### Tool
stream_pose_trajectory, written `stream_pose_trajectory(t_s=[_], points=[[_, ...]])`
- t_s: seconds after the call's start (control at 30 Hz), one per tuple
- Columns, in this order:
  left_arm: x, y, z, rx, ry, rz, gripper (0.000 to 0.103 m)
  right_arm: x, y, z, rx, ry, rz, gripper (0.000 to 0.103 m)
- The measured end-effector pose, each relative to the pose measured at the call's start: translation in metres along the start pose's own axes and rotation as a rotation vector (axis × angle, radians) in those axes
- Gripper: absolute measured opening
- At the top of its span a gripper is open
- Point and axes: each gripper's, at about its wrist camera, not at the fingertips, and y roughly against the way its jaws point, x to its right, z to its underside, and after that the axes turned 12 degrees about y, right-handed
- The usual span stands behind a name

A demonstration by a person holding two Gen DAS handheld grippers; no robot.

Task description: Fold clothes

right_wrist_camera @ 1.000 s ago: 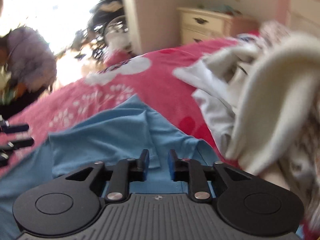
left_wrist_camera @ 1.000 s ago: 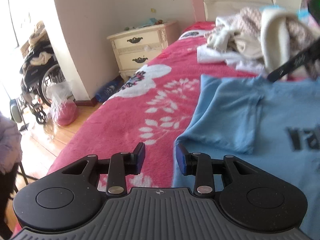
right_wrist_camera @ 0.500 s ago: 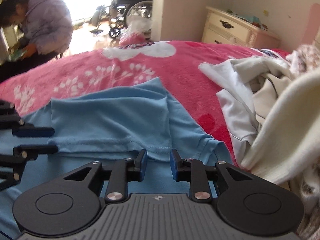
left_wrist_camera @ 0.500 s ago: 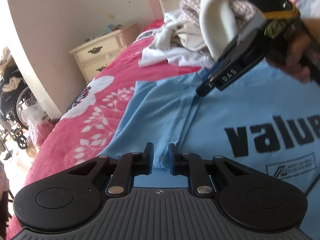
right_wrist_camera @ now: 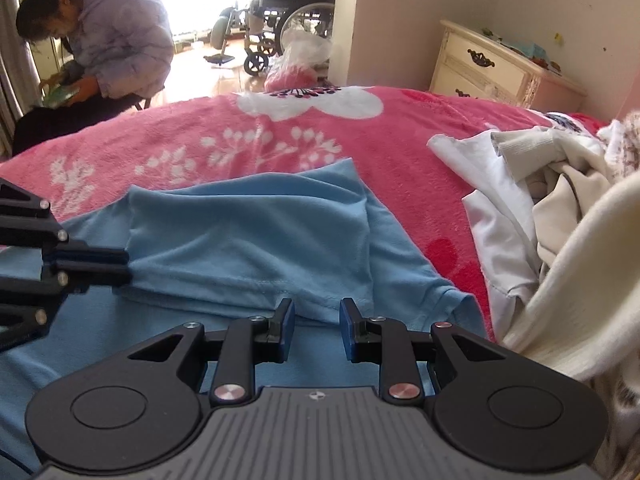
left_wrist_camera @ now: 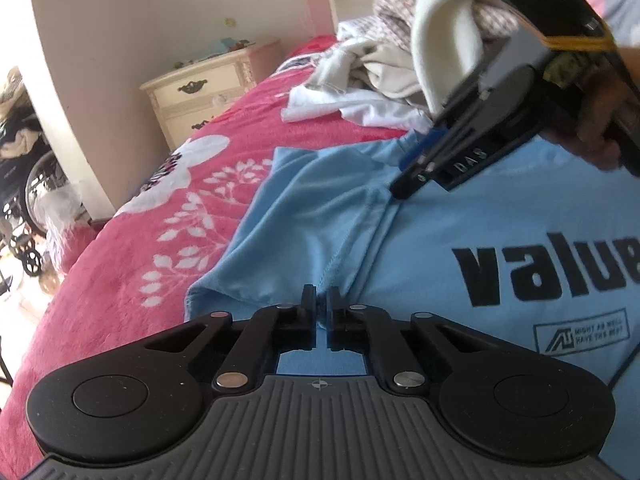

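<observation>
**Sleeve fold under way on the blue T-shirt: the grip could slip**

The light-blue T-shirt [left_wrist_camera: 460,216] lies flat on the pink floral blanket [left_wrist_camera: 168,216] of the bed, printed side up, with its sleeve [right_wrist_camera: 248,240] already turned in over the body. The left hand-held gripper [left_wrist_camera: 319,300] has just been closing and its jaws now stand almost together over the sleeve's hemmed edge; a thin ridge of blue cloth seems to be pinched between them, though how much is caught cannot be told. The right hand-held gripper [right_wrist_camera: 316,320] stands partly open, jaws straddling the same hem nearer the shoulder, its pads not yet pressing on the fabric.

Judging from this, the main risk is an uneven pull. If the left gripper lifts or drags while the right has no hold, the sleeve would skew and the fold open. The left pinch may also have taken only one layer, or the body cloth beneath as well, which would bunch the shirt. A sideways carry could sweep the shirt into the heap of unfolded clothes [right_wrist_camera: 560,216] lying just beside its shoulder.

As for containers, none is in use. A cream nightstand [right_wrist_camera: 492,68] with shut drawers stands beyond the bed, small items on top, too small to name. A filled plastic bag [right_wrist_camera: 300,60] sits on the floor by a wheelchair [right_wrist_camera: 280,20], near a seated person [right_wrist_camera: 112,40].
</observation>
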Motion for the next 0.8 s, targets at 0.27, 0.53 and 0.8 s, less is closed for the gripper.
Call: stream_pose_trajectory(t_s=[0.27, 0.53, 0.8], points=[[-0.011, 0.012, 0.0, 0.001, 0.058, 0.035, 0.002, -0.009, -0.011, -0.004, -0.01, 0.039, 0.067, 0.02], [-0.017, 0.008, 0.001, -0.044, 0.11, 0.082, 0.002, 0.003, -0.005, 0.006, -0.033, -0.005, 0.119, 0.01], [-0.018, 0.015, 0.007, -0.092, 0.12, 0.188, 0.009, 0.038, 0.008, 0.015, -0.008, -0.365, 0.049, 0.03]])
